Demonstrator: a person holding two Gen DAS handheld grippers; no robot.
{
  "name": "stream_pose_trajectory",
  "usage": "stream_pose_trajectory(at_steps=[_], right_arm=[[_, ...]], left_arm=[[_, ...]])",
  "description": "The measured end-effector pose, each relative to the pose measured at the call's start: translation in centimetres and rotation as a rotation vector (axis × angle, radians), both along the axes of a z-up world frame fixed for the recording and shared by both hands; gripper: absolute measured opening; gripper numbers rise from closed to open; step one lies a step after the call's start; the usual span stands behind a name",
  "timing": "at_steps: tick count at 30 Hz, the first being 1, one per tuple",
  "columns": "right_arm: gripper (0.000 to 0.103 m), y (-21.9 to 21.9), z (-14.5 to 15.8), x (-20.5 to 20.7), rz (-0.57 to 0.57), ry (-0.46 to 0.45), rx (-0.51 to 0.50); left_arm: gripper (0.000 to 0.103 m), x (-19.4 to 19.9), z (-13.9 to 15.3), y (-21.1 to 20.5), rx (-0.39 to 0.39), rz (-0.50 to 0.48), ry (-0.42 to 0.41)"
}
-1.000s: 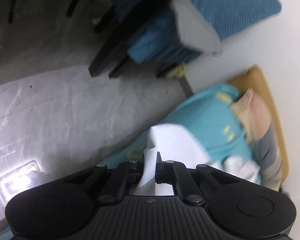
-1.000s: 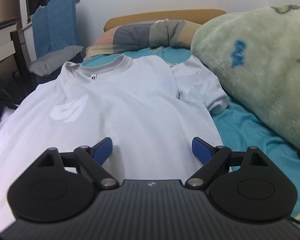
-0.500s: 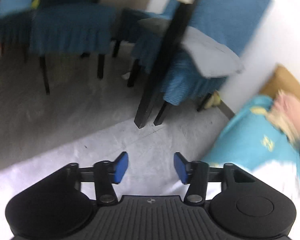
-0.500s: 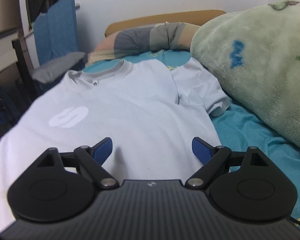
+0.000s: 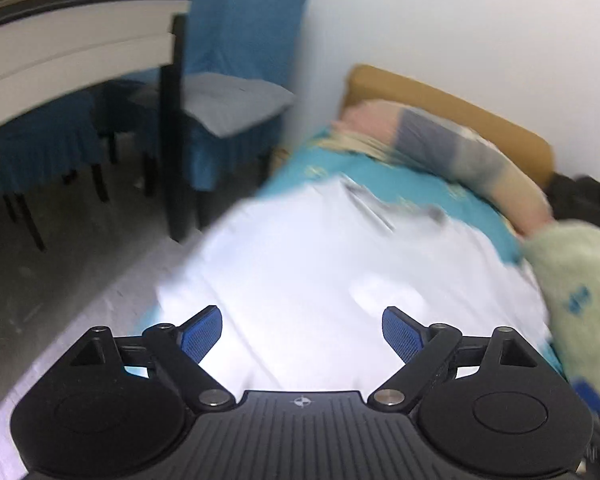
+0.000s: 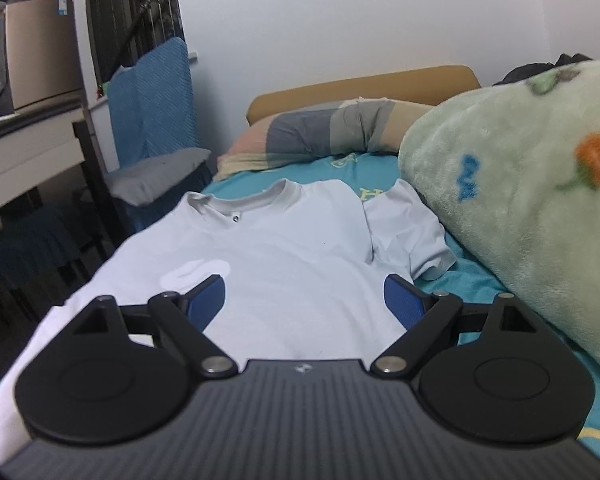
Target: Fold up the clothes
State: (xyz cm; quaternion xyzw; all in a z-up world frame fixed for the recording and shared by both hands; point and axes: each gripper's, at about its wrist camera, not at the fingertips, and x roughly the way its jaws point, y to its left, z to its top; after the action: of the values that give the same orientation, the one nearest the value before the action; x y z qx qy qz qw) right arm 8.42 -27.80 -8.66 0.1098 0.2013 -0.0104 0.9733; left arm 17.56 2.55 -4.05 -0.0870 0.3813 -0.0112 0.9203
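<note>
Lying flat ahead of both jaws — spread wide — the T-shirt (image 6: 284, 248).

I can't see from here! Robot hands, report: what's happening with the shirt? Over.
Left gripper and right gripper: jaws open, holding nothing. White T-shirt spread flat on bed, unfolded. Green blanket crowds its right sleeve.

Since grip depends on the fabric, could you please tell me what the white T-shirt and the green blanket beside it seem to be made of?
White T-shirt: probably thin cotton-type knit, matte; it lies flat with soft creases and a ribbed collar. Green blanket: likely plush fleece, with a fuzzy, thick pile and rounded bulk. Both are judged by look alone.
</note>
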Motion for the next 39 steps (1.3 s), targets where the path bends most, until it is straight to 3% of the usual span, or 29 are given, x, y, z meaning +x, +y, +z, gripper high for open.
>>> stream_pose_trajectory(at_steps=[3,11,18,28,35,39], right_arm=[[0.088,-0.6,1.3,-2.3,-0.008,-0.001,0.049],[0.088,-3.7,1.4,-5.4,-0.078,0.081,0.418],[0.088,-4.1,0.4,-5.3,-0.187,0.120,0.546],[0.088,-8.4,-2.0,0.4,-0.288,0.092,0.712],[0.089,-11.0,-5.7,5.6,-0.297,0.102,0.755],[0.089,-12.3,-9.1,9.3,-0.299,0.137,0.742]], left_arm=[[0.089,-2.9,-0.3,-1.4,-0.043,-0.033,0.048],[0.093,-7.7,3.1,-0.9,0.001,-0.072,-0.071],[0.098,-9.0,4.2,0.3,0.012,-0.080,-0.092],[0.100,-11.2,4.6,0.2,0.013,-0.102,-0.129],[0.100,-7.1,2.8,0.7,-0.153,-0.038,-0.067],[0.100,-3.4,1.1,-0.5,-0.157,-0.047,-0.064]])
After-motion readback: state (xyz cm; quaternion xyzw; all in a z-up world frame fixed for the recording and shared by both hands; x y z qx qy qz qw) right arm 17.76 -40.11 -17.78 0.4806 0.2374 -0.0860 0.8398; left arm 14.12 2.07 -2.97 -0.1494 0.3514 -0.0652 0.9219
